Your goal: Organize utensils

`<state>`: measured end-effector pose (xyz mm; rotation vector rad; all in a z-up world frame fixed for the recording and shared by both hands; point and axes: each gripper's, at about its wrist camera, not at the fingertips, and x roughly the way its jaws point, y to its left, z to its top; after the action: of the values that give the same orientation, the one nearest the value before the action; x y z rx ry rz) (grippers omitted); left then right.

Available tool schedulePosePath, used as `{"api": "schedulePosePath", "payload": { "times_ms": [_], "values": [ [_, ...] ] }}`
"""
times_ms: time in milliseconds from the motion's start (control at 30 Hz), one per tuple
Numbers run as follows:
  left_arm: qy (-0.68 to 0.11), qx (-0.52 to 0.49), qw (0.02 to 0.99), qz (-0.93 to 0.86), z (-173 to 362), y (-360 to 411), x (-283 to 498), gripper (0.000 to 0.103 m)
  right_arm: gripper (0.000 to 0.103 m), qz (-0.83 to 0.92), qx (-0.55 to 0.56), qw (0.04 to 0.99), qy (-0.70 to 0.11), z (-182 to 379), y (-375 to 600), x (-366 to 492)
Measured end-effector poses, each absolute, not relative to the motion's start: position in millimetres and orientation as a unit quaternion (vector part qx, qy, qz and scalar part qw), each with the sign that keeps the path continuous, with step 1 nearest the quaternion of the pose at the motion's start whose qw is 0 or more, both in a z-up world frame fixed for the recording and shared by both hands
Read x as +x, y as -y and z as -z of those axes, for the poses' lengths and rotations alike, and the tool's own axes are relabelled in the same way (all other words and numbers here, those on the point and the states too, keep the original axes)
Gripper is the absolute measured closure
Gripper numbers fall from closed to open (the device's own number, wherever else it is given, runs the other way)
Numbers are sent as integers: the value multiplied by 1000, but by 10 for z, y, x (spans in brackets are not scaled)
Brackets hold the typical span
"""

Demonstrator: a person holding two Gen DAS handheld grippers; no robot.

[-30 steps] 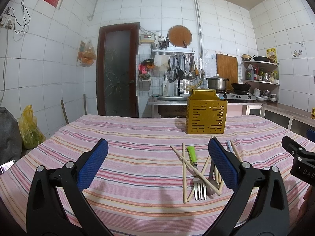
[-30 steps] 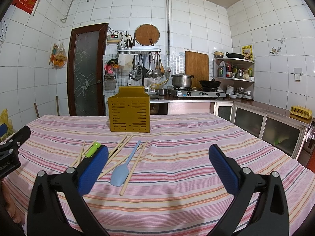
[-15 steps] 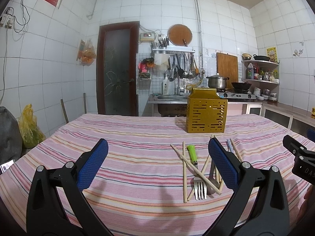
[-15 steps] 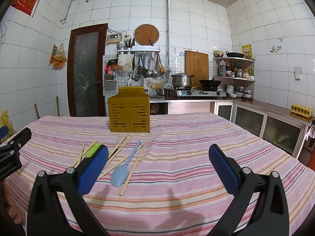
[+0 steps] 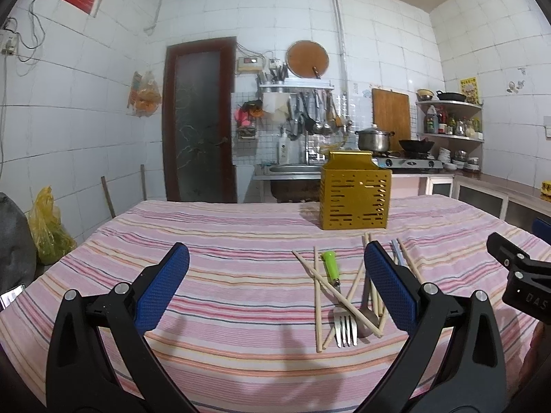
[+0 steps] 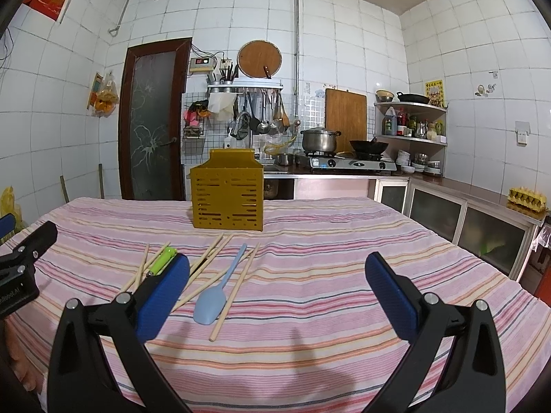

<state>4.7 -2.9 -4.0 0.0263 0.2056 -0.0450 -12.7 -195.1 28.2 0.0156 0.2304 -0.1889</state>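
- Left wrist view: nothing is sorted yet, by my reading. The yellow utensil holder [image 5: 355, 194] stands upright at the far side of the striped tablecloth [image 5: 224, 268], and no handle shows above its rim.
- Left wrist view: the loose pile lies on the cloth nearer than the holder. It has crossed chopsticks [image 5: 318, 296], a fork [image 5: 345, 327] with a green handle [image 5: 330, 264], tines toward you, and a metal spoon [image 5: 365, 313] partly hidden behind the right pad.
- Left wrist view: your left gripper [image 5: 275, 285] hovers low over the near cloth, pointing level toward the holder. Its blue pads stand wide apart and hold nothing. The pile sits just inside its right pad, not centred.
- Right wrist view: the same holder [image 6: 227, 196] is far and left of centre. Near it lie more chopsticks [image 6: 234, 292] and a pale blue spoon [image 6: 211, 304], bowl toward you. The green handle [image 6: 162, 260] lies just beyond the left pad.
- Right wrist view: your right gripper [image 6: 277, 285] is also level and low, fingers spread wide, empty. Bare cloth lies between them; the utensils are off to its left.
- Right wrist view: the left gripper's black body [image 6: 20, 268] shows at the left edge, well apart from the pile.
- Judgement: every utensil is left to move; you are at the approach step.
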Motion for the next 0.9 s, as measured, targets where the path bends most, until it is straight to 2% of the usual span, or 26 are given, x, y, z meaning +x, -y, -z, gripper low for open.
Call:
{"api": "schedulePosePath", "payload": {
  "times_ms": [467, 733, 900],
  "values": [
    [-164, 10, 986, 35, -21, 31, 260, 5, 4, 87, -6, 985, -150, -272, 1899, 12],
    [-171, 16, 984, 47, -466, 76, 858, 5, 4, 77, 10, 979, -189, -538, 1954, 638],
    [-192, 17, 981, 33, -500, 135, 1338, 5, 4, 85, 22, 970, -228, -505, 2015, 1134]
  ]
}}
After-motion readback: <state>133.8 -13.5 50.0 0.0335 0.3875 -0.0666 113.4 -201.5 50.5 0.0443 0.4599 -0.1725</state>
